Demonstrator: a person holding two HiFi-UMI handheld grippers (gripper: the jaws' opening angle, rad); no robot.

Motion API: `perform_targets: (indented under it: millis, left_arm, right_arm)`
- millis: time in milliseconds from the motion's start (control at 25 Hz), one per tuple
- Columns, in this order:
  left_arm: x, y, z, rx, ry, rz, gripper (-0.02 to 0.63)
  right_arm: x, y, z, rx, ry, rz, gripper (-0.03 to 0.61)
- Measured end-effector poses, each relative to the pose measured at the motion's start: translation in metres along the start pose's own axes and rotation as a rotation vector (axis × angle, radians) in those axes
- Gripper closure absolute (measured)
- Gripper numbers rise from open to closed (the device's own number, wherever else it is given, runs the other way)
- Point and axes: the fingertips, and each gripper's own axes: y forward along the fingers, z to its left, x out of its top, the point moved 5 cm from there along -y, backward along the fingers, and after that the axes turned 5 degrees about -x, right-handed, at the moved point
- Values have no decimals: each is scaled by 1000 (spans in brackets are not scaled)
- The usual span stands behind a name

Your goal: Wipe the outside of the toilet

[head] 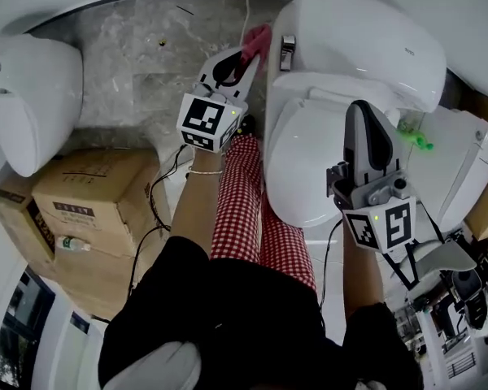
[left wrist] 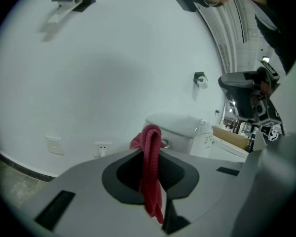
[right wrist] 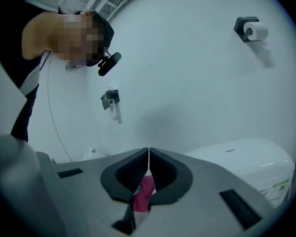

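The white toilet (head: 350,71) has its lid (head: 301,169) down; its tank (left wrist: 180,126) shows in the left gripper view. My left gripper (head: 248,55) is shut on a pink-red cloth (head: 260,37) and held at the tank's left side, close to the chrome flush lever (head: 286,52). In the left gripper view the cloth (left wrist: 150,172) hangs folded between the jaws. My right gripper (head: 359,110) hovers over the lid's right part, pointing at the tank. Its jaws are shut tip to tip (right wrist: 148,152), with nothing held between them.
A second toilet (head: 32,96) stands at the left, with cardboard boxes (head: 89,201) below it. Another white fixture (head: 464,165) and a green item (head: 415,136) sit to the right. Cables run over the marble floor (head: 138,55). A paper holder (right wrist: 250,29) is on the wall.
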Motion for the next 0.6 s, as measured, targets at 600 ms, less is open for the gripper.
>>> perform_targets:
  millis: [600]
  left_arm:
    - [49,-17,-61,-64,16,-86,561]
  right_arm:
    - [13,-33,3,-18,40,-37,555]
